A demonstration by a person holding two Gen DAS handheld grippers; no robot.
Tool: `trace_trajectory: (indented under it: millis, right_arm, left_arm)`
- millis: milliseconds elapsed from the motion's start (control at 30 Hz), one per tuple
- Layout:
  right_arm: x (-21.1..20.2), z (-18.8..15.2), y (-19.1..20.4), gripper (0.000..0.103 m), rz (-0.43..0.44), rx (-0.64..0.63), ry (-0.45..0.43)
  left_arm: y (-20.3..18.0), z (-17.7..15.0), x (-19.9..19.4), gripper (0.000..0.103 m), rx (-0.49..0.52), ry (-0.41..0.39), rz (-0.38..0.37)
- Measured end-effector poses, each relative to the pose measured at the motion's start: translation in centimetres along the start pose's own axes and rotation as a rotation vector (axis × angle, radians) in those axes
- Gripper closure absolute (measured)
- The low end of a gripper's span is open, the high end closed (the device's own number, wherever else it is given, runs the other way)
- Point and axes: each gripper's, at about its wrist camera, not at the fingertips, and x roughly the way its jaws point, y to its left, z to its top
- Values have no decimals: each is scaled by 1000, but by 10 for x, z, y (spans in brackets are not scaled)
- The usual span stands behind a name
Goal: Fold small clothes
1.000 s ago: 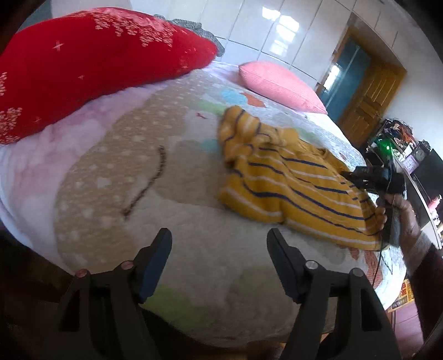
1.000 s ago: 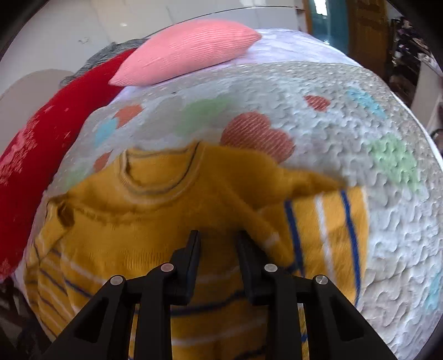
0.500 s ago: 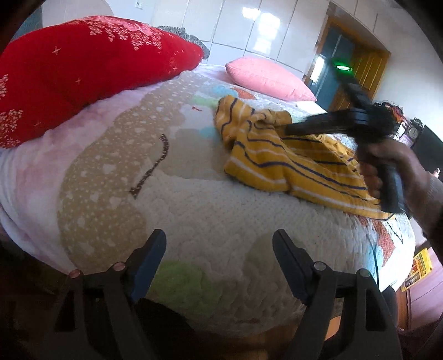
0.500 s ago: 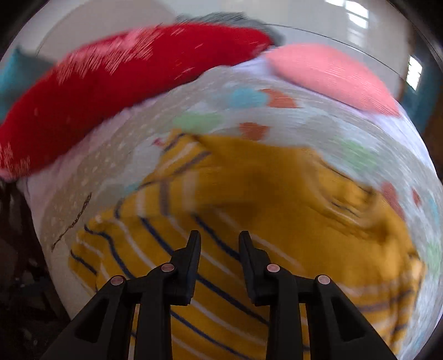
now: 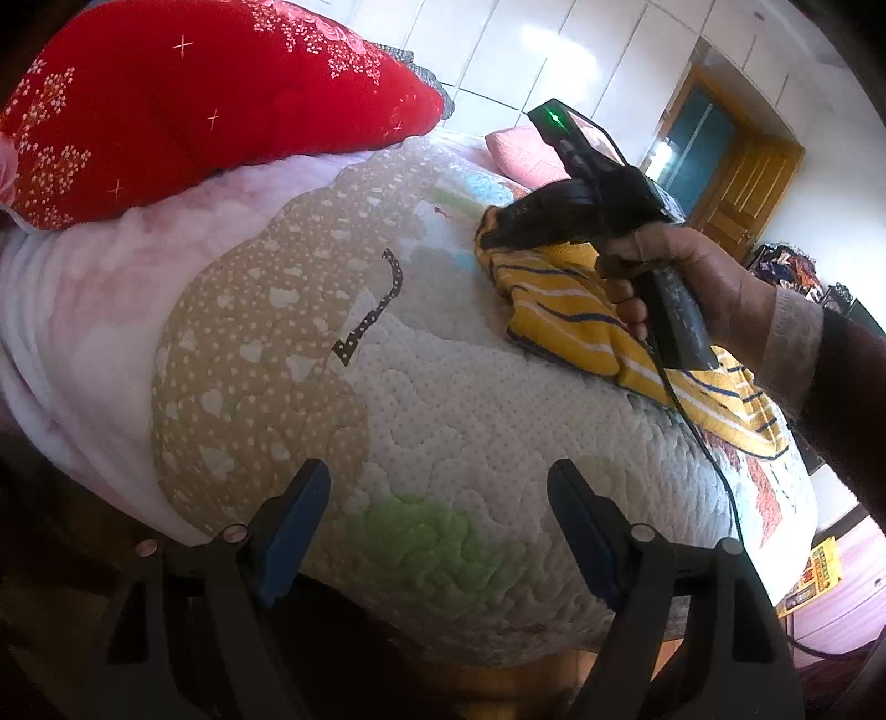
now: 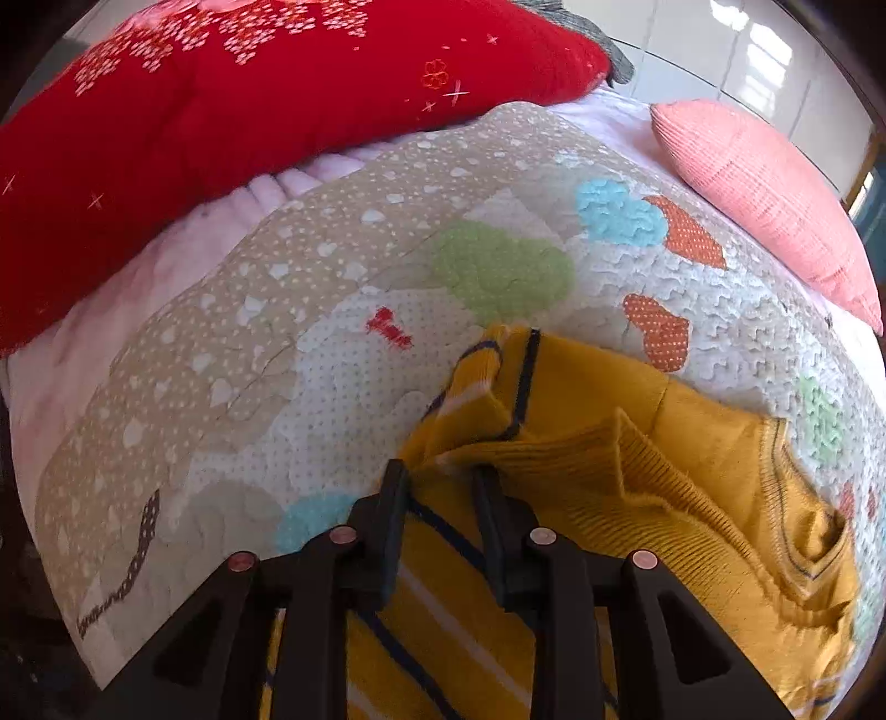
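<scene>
Your right claw [image 6: 440, 482] is opening over the yellow striped sweater [image 6: 581, 487]; a fold of knit lies between its fingers, and you cannot tell whether the pads still press it. Your left claw [image 5: 437, 487] stands wide open, nothing between its fingers, over bare quilt [image 5: 432, 432] near the bed's edge.

The bed carries a patchwork quilt with beige, white, green, blue and orange patches. A big red cushion [image 6: 238, 111] lies along the far left, a pink pillow [image 6: 769, 194] at the far right. Behind are white glossy cupboard doors [image 5: 581, 50].

Only the left view shows the room beyond: a wooden door [image 5: 736, 188], cluttered shelves at the right edge, and your right hand [image 5: 692, 277] with a dark sleeve gripping the handle, its cable trailing across the quilt. It also shows the sweater's hem end reaching toward the bed's right side. Only the right view shows the sweater's ribbed collar [image 6: 797, 531] and the bunched sleeve cuff rising just ahead of the fingertips.

The sweater lies crumpled on the bed's right half, directly under and ahead of your right claw, well apart from your left claw.
</scene>
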Motion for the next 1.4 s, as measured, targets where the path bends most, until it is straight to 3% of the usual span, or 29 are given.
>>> trace_trajectory:
  millis: [67,100,200,367,567,733,833,1000,1233,1400]
  right_arm:
    - [5,-1,2,36,58,1,16]
    - [6,0,8,31,50,-25,16]
    - [-10,0,26,31,-11,-104,-25]
    - [-93,-15,9,31,103,-10,-196]
    - [-169,-102,-57,27,129,111,-254]
    - [-213,-209,-139,27,-8,280,-263]
    - [-238,-280,-192,24,-93,449,-287]
    - [-243,-356,-250,24,-50,706,-332]
    - [-232,-390,-276,24,82,810,-413]
    - [-225,-398,-272,24,100,790,-429]
  left_arm:
    - [-5,-1,-3,23,12,-1,5]
    - [-7,-1,-4,23,15,-1,6]
    - [-13,0,-9,23,26,-2,14]
    - [-22,0,-13,23,45,11,33]
    - [-45,2,-16,23,90,16,26]
    - [-81,3,-15,23,178,45,-7]
    - [-104,3,-10,23,216,67,-21]
    - [-144,2,17,22,222,143,-47]
    - [-191,2,40,22,214,232,-84]
    - [-221,7,48,22,253,243,-104]
